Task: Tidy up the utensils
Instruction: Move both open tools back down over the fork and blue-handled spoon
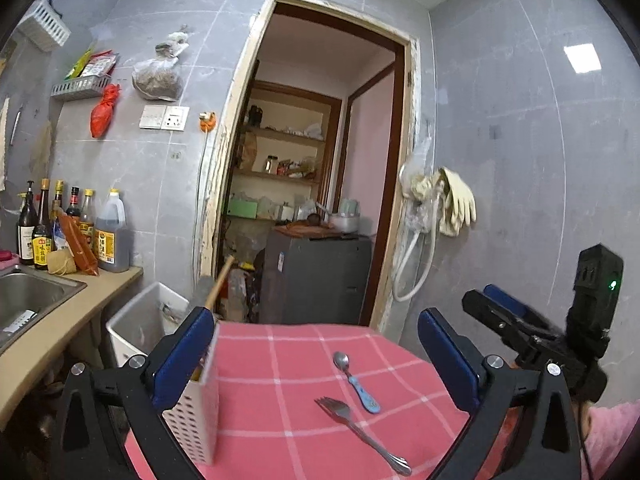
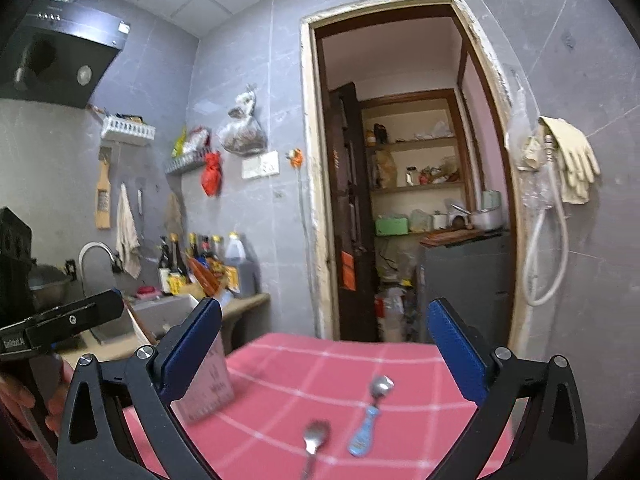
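Left gripper (image 1: 316, 356): filling the bottom of the left wrist view, its two blue-padded fingers (image 1: 186, 354) standing wide apart and holding nothing; the caddy is sitting just inside the left finger.
Right gripper (image 2: 324, 356): framing the right wrist view's lower edge, fingers spread wide with nothing between the pads (image 2: 456, 350); it is also appearing at the right edge of the left wrist view.
Fork (image 1: 360, 434): lying flat on the cloth right of the caddy, nearest the camera; its long axis is running diagonally, tines pointing up-left toward the caddy, handle trailing down-right to the frame's bottom.
Spoon (image 1: 356, 382): lying flat just beyond the fork and apart from it, right of the caddy; bowl pointing away toward the doorway, blue patterned handle pointing back toward the camera, axis roughly parallel to the fork's.
Caddy (image 1: 198, 412): white perforated holder standing upright at the left edge of the cloth, with a wooden stick (image 1: 220, 284) leaning out of its top.
Tablecloth (image 1: 280, 400): pink with white checks, bearing the caddy and both utensils.
Doorway (image 1: 320, 160): opening beyond the caddy onto shelves.
Sink (image 1: 28, 300): sitting left of the caddy, bottles (image 1: 72, 228) lining the counter behind it.
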`<state>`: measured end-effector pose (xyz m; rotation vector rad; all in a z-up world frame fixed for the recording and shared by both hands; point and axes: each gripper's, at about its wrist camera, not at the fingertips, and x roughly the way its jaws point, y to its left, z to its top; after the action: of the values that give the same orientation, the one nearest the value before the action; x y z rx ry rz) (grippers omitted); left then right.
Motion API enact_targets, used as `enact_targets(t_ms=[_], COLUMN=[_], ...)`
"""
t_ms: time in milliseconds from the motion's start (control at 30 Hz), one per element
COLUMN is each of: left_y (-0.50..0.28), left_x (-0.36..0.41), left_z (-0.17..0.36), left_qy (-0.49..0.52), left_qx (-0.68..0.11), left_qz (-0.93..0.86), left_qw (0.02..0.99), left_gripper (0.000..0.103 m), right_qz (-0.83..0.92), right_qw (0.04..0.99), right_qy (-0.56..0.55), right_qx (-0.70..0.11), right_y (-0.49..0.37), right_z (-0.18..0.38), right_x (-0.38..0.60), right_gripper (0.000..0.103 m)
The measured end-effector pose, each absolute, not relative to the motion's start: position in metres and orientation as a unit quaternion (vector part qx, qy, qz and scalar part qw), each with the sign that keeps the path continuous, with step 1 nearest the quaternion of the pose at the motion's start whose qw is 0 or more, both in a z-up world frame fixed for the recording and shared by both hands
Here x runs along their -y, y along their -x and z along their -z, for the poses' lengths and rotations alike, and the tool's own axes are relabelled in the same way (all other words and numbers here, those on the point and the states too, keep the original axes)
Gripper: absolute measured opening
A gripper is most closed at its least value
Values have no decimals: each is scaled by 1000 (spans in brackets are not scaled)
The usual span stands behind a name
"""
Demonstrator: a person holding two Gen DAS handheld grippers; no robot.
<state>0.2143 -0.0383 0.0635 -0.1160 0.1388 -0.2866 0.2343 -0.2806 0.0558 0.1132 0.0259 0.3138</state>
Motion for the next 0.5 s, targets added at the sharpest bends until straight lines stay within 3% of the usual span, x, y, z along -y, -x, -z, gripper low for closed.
enact_targets(t_ms=[367,500], left_y=[-229,-240], left_x=[82,92], left_z=[-37,-23], left_qy=[44,49], left_qx=[-153,-188], left_qz=[156,170], left_qw=[975,966], left_gripper=[103,102], right_qz=[-156,-173], right_qw=[972,959], right_qy=[-89,-104], right_qx=[-149,-197], right_y=[-276,-297], right_z=[-17,5], right_x=[343,351], right_gripper=[100,89])
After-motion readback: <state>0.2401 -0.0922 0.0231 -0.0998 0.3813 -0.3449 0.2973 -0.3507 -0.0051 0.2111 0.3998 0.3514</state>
